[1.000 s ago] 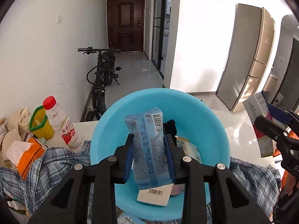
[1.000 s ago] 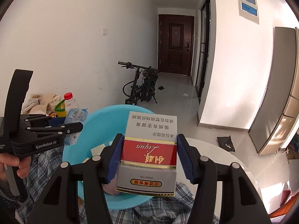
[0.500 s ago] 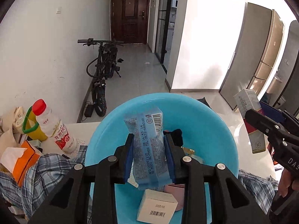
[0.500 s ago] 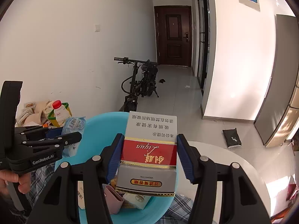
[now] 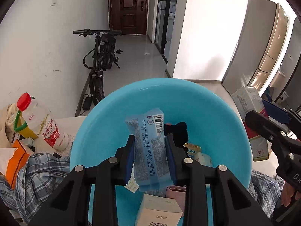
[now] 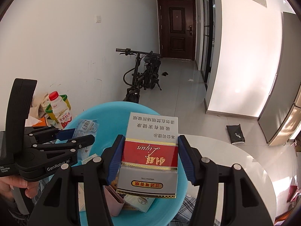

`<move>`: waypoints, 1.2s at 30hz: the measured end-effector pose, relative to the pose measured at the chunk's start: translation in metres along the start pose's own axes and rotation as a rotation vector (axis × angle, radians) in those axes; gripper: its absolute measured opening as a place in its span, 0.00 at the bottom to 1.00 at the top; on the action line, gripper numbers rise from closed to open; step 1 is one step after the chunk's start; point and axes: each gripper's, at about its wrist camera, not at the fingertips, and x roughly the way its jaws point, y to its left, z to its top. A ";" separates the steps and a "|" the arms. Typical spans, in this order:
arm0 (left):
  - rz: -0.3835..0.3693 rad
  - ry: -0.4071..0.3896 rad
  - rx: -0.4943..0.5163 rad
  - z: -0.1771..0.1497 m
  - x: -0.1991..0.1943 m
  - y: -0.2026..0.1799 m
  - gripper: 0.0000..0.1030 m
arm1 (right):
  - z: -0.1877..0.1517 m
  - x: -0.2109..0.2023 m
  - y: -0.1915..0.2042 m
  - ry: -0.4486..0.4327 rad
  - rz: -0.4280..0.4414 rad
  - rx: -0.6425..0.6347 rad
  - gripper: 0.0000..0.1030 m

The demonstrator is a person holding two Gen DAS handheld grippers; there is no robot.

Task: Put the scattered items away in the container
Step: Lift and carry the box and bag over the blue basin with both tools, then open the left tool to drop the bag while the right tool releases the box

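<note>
A blue plastic basin (image 5: 188, 101) sits on a plaid cloth and holds several small items: a white box (image 5: 160, 209), a pink pouch (image 5: 176, 192) and a black item (image 5: 178, 131). My left gripper (image 5: 150, 156) is shut on a pale blue snack packet (image 5: 148, 141) held over the basin. My right gripper (image 6: 150, 158) is shut on a red and grey cigarette pack (image 6: 150, 154), also over the basin (image 6: 105, 113). The left gripper also shows in the right wrist view (image 6: 75, 137).
A red-capped milk bottle (image 5: 41, 124), a yellow jug (image 5: 24, 130) and an orange tissue pack (image 5: 15, 160) stand left of the basin on the plaid cloth (image 5: 43, 171). The white round table (image 6: 244, 165) extends right. A bicycle (image 5: 101, 56) leans by the wall.
Both grippers have moved forward over the basin with their items still held. More of the basin's inside shows now.
</note>
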 end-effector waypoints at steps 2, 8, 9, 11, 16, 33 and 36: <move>0.002 0.017 0.005 0.000 0.014 0.001 0.32 | -0.002 0.008 0.001 0.016 0.004 -0.010 0.54; 0.013 0.076 0.007 -0.002 0.052 0.004 0.32 | -0.009 0.033 0.005 0.061 0.009 -0.033 0.54; 0.014 0.085 0.007 -0.003 0.056 0.005 0.32 | -0.010 0.036 0.005 0.066 0.009 -0.035 0.54; 0.009 0.096 0.007 -0.004 0.064 0.005 0.32 | -0.011 0.039 0.004 0.072 0.009 -0.034 0.54; 0.011 0.106 0.006 -0.005 0.074 0.006 0.32 | -0.013 0.042 0.003 0.083 0.011 -0.036 0.54; 0.061 0.038 -0.024 0.006 0.061 0.024 0.78 | -0.013 0.043 0.004 0.095 0.012 -0.022 0.54; 0.061 0.038 -0.016 0.003 0.058 0.022 0.78 | -0.012 0.047 0.006 0.100 0.014 -0.023 0.54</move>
